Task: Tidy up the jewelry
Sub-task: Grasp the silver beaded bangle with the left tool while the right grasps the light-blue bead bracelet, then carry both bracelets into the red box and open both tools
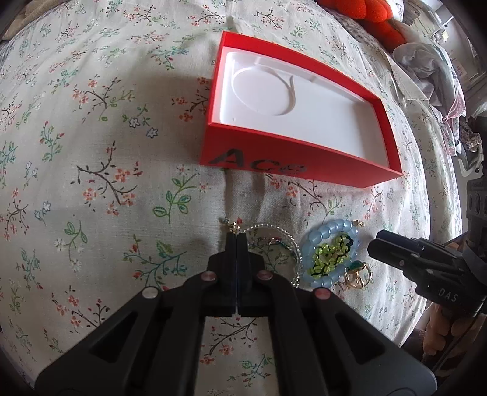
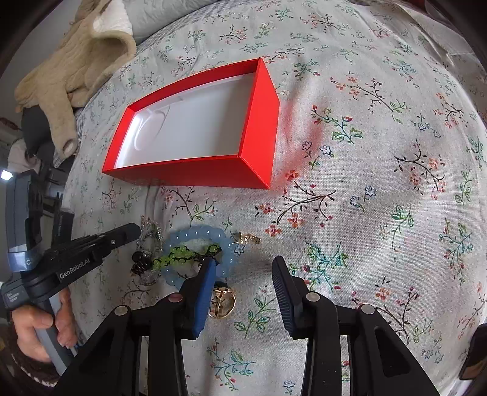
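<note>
A red box (image 1: 304, 170) with a white moulded insert (image 1: 304, 121) lies open and empty on the floral cloth; it also shows in the right wrist view (image 2: 213, 173). Below it lies a jewelry pile: a blue bead bracelet (image 1: 319, 237) (image 2: 194, 236), a green bead piece (image 1: 327, 259) (image 2: 176, 256), a clear bead bracelet (image 1: 274, 228), a gold ring (image 1: 359, 278) (image 2: 223, 303) and a small gold earring (image 2: 248, 238). My left gripper (image 1: 236, 236) is shut, its tips at a small gold piece (image 1: 232, 226) beside the clear bracelet. My right gripper (image 2: 243, 268) is open over the ring and blue bracelet.
The floral cloth (image 2: 380, 182) covers a soft bed-like surface. A beige glove-like cloth (image 2: 76, 67) lies far left in the right wrist view. An orange plush (image 1: 371, 15) and crumpled clothes (image 1: 426, 67) lie beyond the box.
</note>
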Demonstrator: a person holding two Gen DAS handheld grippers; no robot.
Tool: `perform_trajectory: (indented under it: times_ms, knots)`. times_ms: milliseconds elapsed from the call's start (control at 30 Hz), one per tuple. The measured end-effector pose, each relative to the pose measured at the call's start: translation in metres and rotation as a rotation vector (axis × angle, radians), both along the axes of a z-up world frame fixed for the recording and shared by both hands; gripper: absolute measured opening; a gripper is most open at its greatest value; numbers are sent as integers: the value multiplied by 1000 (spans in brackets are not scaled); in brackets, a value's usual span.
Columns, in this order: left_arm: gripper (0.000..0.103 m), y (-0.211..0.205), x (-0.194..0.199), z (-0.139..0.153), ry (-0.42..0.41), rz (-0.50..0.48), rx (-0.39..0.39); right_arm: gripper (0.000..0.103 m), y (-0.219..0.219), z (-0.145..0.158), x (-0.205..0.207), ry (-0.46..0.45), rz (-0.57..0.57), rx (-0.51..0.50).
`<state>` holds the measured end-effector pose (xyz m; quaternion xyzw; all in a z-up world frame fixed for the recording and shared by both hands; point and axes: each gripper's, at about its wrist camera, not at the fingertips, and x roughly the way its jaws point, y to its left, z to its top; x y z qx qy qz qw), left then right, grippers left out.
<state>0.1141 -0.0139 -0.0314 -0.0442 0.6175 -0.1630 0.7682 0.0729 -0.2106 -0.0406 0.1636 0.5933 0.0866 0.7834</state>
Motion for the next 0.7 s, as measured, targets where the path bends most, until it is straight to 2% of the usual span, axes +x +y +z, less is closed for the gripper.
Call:
perform_trajectory:
  times_ms: [167,333,700]
  knots:
    - [0,6,-3,9,-26,-1,-16,25,2,-3,4,10,-10,25]
    - [1,11,-5,5,-47,-12,9,23,11,-9,10,24,-12,15]
    - [8,5,3,-14,-8,-30,58,15,22,-13,14,18,11,-53]
